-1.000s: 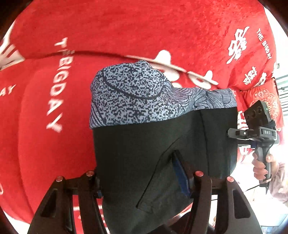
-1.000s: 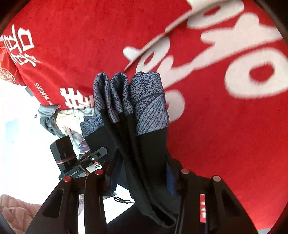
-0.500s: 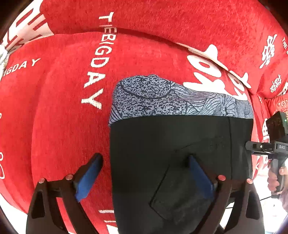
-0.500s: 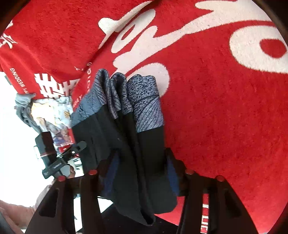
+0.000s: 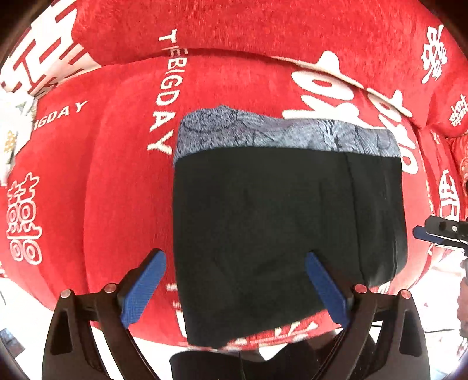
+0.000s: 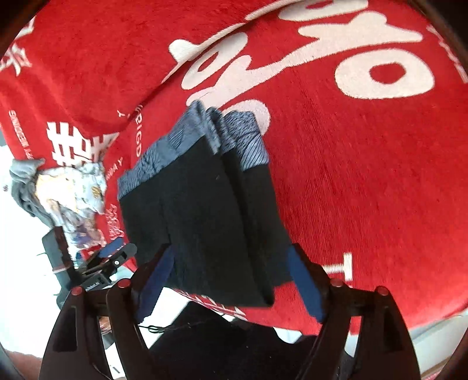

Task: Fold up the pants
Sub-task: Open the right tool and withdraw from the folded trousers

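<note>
The folded black pants (image 5: 280, 233) with a grey-blue patterned waistband lie flat on the red sofa cushion (image 5: 117, 181). My left gripper (image 5: 237, 283) is open, its blue pads spread either side of the near edge of the pants, holding nothing. In the right wrist view the pants (image 6: 201, 222) show as a stacked fold seen from the side. My right gripper (image 6: 231, 280) is open, with its pads either side of the near end of the fold. The right gripper also shows at the left wrist view's right edge (image 5: 438, 231).
The red cover has white lettering, and a backrest (image 5: 234, 26) rises behind the cushion. A crumpled pile of light printed and grey clothes (image 6: 58, 187) lies at the sofa's left end. The cushion's front edge (image 5: 263, 339) drops to a pale floor.
Both grippers have opened and let go of the pants. The pants have dropped from hanging to lying flat on the cushion, and both grippers have drawn back a little.
</note>
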Action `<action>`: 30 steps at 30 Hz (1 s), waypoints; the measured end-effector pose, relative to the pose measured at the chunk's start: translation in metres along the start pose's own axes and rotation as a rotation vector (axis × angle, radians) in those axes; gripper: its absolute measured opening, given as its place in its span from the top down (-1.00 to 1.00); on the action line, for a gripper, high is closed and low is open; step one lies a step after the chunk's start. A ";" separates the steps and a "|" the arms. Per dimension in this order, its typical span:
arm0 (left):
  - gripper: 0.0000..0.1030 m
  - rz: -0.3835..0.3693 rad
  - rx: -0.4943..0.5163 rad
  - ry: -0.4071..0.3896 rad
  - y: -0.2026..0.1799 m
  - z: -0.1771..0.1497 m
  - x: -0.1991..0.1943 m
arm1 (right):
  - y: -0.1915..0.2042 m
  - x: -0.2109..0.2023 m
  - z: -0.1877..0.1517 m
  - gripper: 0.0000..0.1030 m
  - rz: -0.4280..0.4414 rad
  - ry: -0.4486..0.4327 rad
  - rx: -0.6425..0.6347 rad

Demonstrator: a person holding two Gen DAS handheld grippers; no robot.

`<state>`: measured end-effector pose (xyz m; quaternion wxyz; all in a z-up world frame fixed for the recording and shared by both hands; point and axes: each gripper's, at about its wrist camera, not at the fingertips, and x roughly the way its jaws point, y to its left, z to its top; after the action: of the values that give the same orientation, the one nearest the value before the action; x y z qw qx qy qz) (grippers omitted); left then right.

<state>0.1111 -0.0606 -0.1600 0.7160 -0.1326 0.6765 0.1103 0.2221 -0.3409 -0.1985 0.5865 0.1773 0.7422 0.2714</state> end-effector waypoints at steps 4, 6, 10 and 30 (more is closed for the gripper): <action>-0.88 0.062 0.018 -0.023 -0.013 -0.009 -0.019 | 0.021 -0.008 -0.014 -0.89 -0.065 -0.023 -0.040; -0.88 0.084 0.018 -0.042 -0.018 -0.014 -0.031 | 0.035 -0.012 -0.022 -1.00 -0.107 -0.044 -0.072; -0.88 0.096 0.002 -0.050 -0.024 -0.021 -0.047 | 0.058 -0.017 -0.032 -1.00 -0.164 -0.062 -0.114; -0.89 0.125 0.012 -0.024 -0.025 -0.020 -0.090 | 0.114 -0.047 -0.065 -1.00 -0.484 -0.148 -0.215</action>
<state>0.0952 -0.0892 -0.0705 0.7165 -0.0843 0.6755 0.1522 0.1646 -0.2909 -0.0814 0.7024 -0.0493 0.6850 0.1870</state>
